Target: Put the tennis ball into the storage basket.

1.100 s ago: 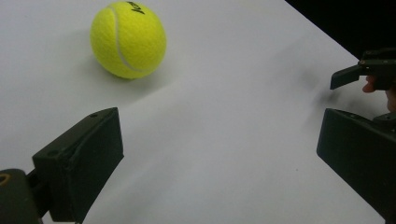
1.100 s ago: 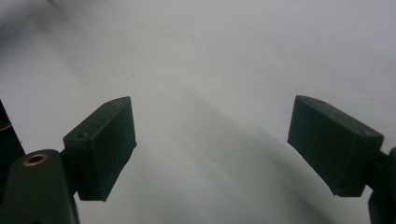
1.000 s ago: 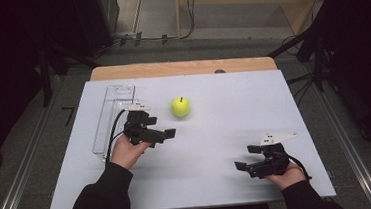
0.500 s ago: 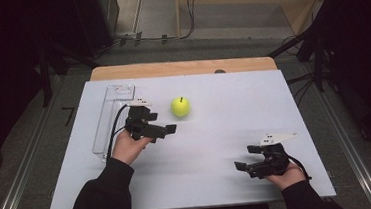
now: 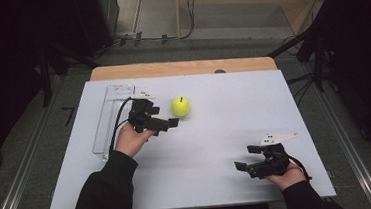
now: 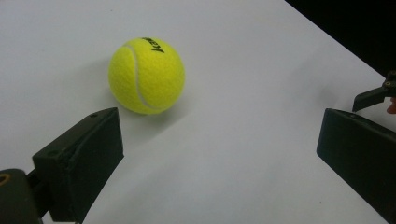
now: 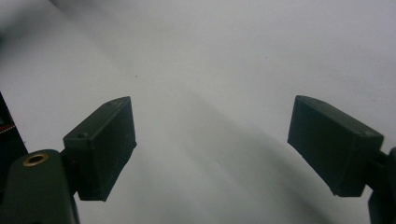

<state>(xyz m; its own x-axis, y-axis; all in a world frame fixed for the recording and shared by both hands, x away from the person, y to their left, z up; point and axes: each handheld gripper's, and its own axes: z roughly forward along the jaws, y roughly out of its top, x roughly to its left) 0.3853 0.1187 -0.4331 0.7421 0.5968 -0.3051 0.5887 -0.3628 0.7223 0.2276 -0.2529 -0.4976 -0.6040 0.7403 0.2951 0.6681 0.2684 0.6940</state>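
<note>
A pale table (image 5: 219, 182) carries a clear plastic tray (image 5: 109, 115) along its far left. Just right of that tray the left gripper (image 5: 167, 117) hovers with jaws spread wide — near the yellow tennis ball (image 5: 180, 106) but not touching it. At the near right the right gripper (image 5: 248, 158) sits low, jaws apart, nothing between them — well apart from the ball

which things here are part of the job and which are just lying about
In the job:
tennis ball
left gripper, open, reaching for the ball

Lying about:
clear plastic tray at the table's left edge
right gripper, open, idle over bare table
</note>
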